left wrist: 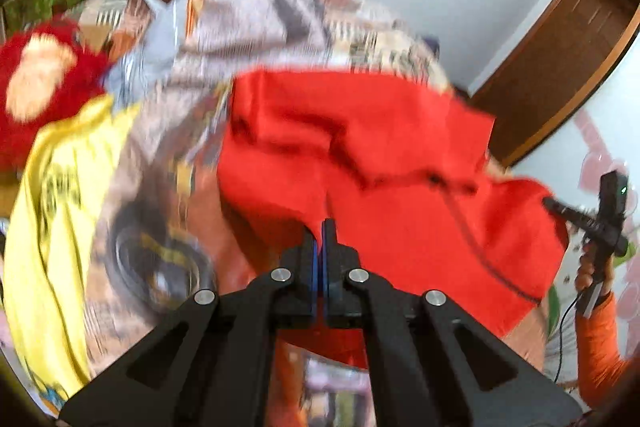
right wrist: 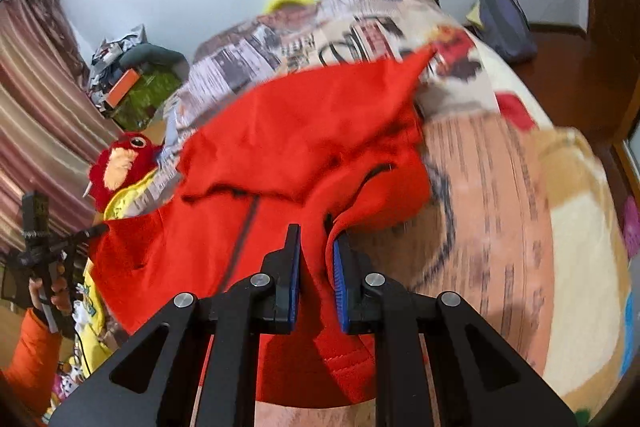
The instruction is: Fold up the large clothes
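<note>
A large red zip-up garment (left wrist: 360, 155) lies spread over a bed with a printed blanket (left wrist: 256, 11). It also fills the middle of the right wrist view (right wrist: 288, 131). My left gripper (left wrist: 320, 231) is shut on the garment's near edge. My right gripper (right wrist: 316, 247) has its blue pads a little apart, with a thick hem of the red garment pinched between them. Each view shows the other gripper at the garment's far side: the right gripper (left wrist: 600, 219) and the left gripper (right wrist: 44, 251).
A yellow garment (left wrist: 60, 195) and a red plush toy (left wrist: 36, 83) lie at the left of the bed. A dark bag (right wrist: 504, 19) sits at the bed's far right. A wooden door (left wrist: 560, 59) is behind, and striped curtains (right wrist: 36, 115) hang at the left.
</note>
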The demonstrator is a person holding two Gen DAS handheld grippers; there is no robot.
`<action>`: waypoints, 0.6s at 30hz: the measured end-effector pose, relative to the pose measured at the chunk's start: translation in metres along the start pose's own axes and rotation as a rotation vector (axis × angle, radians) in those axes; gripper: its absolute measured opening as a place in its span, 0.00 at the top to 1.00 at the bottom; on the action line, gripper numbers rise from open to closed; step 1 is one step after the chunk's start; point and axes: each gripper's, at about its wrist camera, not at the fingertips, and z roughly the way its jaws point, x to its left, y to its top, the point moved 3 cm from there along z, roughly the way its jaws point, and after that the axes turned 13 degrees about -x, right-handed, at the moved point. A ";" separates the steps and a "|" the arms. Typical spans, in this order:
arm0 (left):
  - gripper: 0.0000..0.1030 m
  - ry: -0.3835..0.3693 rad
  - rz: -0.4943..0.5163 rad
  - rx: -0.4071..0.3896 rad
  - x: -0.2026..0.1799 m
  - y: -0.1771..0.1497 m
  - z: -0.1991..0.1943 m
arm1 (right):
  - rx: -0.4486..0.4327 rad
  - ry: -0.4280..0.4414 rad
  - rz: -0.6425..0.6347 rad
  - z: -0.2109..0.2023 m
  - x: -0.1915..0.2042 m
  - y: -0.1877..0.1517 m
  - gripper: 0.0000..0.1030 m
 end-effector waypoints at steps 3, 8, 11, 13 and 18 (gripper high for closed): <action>1.00 0.015 0.007 -0.067 -0.004 0.039 0.007 | -0.021 -0.038 -0.068 0.016 0.011 0.028 0.88; 1.00 0.088 0.011 -0.152 0.000 0.090 0.026 | -0.095 -0.052 -0.087 0.035 0.015 0.075 0.88; 1.00 0.152 -0.020 -0.181 0.016 0.118 0.052 | -0.127 -0.065 -0.055 0.054 0.005 0.102 0.88; 1.00 0.189 -0.027 -0.188 0.025 0.130 0.072 | -0.130 -0.076 -0.033 0.070 -0.003 0.112 0.88; 1.00 0.254 -0.022 -0.147 0.039 0.136 0.136 | -0.092 -0.105 -0.002 0.121 -0.022 0.123 0.88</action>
